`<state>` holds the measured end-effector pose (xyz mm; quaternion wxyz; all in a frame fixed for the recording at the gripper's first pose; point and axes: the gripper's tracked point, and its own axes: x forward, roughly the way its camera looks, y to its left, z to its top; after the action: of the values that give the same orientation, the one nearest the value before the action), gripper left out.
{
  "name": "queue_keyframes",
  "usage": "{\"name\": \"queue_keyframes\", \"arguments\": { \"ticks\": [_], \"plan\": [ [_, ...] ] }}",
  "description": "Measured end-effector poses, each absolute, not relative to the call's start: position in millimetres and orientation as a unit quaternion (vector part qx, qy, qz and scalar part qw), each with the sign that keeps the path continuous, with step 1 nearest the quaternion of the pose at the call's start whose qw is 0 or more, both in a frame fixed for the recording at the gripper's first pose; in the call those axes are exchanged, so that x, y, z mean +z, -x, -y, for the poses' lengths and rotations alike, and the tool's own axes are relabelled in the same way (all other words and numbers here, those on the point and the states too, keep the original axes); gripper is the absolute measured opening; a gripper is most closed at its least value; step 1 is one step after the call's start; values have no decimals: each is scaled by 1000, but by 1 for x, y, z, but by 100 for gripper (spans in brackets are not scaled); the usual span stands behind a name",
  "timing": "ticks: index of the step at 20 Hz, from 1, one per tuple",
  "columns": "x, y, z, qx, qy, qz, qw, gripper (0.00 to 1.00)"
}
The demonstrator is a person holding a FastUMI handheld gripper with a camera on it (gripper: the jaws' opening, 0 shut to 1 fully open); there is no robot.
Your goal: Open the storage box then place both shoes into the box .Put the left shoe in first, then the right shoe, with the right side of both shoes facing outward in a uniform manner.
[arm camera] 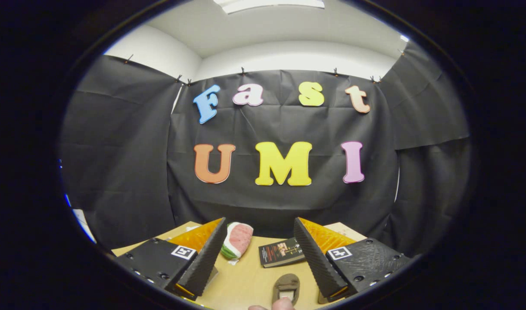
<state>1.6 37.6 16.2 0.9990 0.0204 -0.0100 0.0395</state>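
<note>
Fingers: spread wide, nothing between them, gripper (257, 254) held up and looking across the counter (250, 275) at the booth wall.

Shoe: one brownish shoe (286, 289) sits on the counter low between the fingers, closer to the right one. Can't tell if it's the left or the right shoe from here, too little of it shows.

Hand: a bit of somebody's fingertips (273, 305) pokes in just below the shoe, seems to touch or nearly touch it, hard to call.

Box: can't place it from this angle, so no idea if it's open or not.

Other stuff: a watermelon-slice toy (237, 239) lies just ahead of the left finger, and a dark book (281, 252) lies beside the right finger, both beyond the shoe. Neither matters for the job, I'd say.

Progress: looks like pretty much the start to me. Nothing is gripped and at least one shoe is still out on the counter.

Left to do: my guess is basically everything, meaning get the box open, left shoe in first, then the right shoe, both with the right side facing out.

Next move: probably tip the gripper down, since it's aimed at the wall more than at the counter.
</note>
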Motion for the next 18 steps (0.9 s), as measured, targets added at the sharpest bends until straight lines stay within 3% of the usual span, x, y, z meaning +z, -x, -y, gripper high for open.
{"name": "queue_keyframes", "arguments": {
  "ticks": [18],
  "plan": [
    [-47,-17,-81,100,-46,-57,992,95]
  ]
}}
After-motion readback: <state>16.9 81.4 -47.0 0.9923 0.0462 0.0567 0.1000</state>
